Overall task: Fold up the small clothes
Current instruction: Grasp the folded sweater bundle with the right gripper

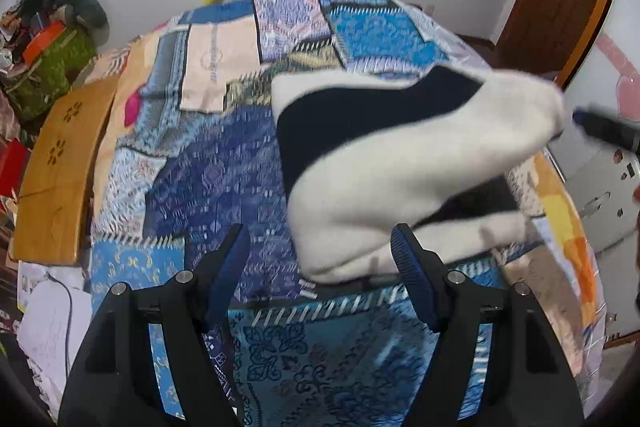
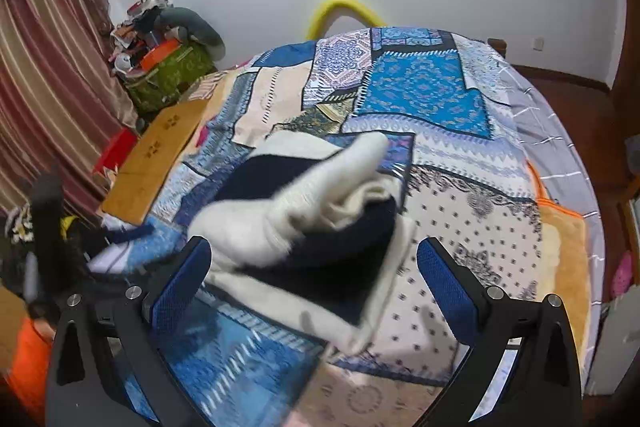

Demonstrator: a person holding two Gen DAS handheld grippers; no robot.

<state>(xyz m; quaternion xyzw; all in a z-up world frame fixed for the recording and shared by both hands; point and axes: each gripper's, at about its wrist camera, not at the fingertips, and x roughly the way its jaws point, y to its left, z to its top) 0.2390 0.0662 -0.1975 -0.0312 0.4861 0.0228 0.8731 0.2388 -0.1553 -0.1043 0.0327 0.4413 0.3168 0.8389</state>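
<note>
Two grippers, and neither has hold of anything: your left gripper (image 1: 320, 259) stands with jaws wide and nothing between them, and your right gripper (image 2: 316, 259) is spread wide too. The white and navy garment (image 2: 316, 211) lies bunched on the patchwork bedspread (image 2: 428, 95), one white part sticking up loosely. That raised part looks likely to flop sideways and spoil the fold. Grab only the top layer and you could drag the whole bundle askew.
</note>
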